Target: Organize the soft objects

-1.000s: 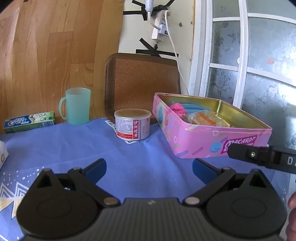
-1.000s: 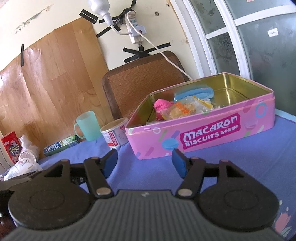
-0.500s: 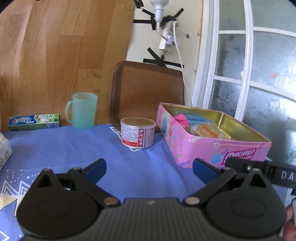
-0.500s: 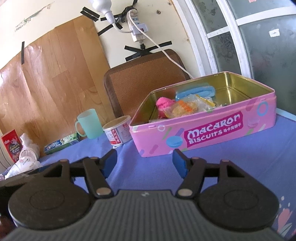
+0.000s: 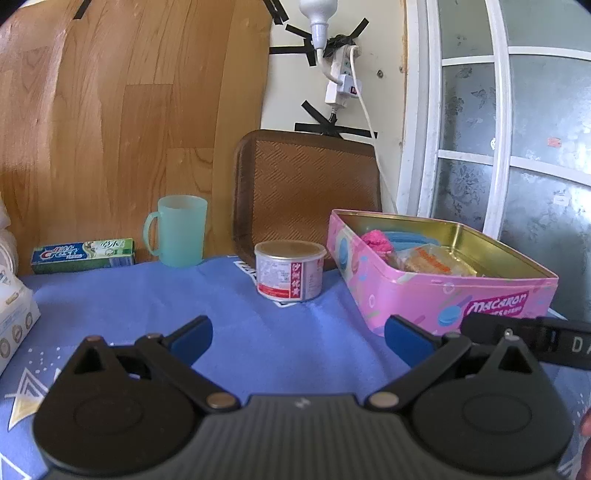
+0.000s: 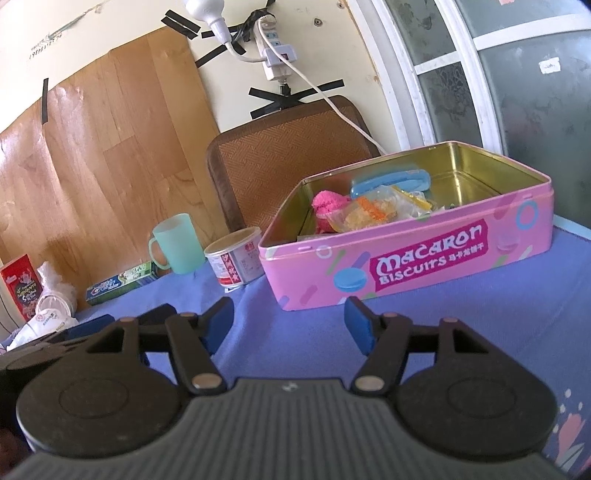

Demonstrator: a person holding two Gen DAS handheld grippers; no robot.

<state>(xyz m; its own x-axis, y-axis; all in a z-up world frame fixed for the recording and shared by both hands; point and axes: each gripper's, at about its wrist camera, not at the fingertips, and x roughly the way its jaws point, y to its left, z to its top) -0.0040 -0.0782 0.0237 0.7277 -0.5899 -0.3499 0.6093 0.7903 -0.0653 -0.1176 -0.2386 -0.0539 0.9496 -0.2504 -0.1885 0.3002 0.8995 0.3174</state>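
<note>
A pale green mug [image 5: 180,230] stands at the back of the blue tablecloth [image 5: 258,332], with a toothpaste box [image 5: 83,254] lying just to its left against the wood-grain wall panel [image 5: 129,110]. A small lidded can [image 5: 290,269] with a red label sits in front of a brown woven chair back [image 5: 306,192]. Above, a white power strip [image 6: 275,55] and a bulb [image 6: 205,11] are taped to the wall.

Pink confetti-patterned tin [image 6: 424,258], fuzzy pink ball [image 6: 328,202], mint cup [image 5: 180,230], blue tablecloth [image 5: 240,325].

The can [image 5: 290,273] stands between the mug [image 5: 179,230] on its left and the tin [image 5: 439,273] on its right.
</note>
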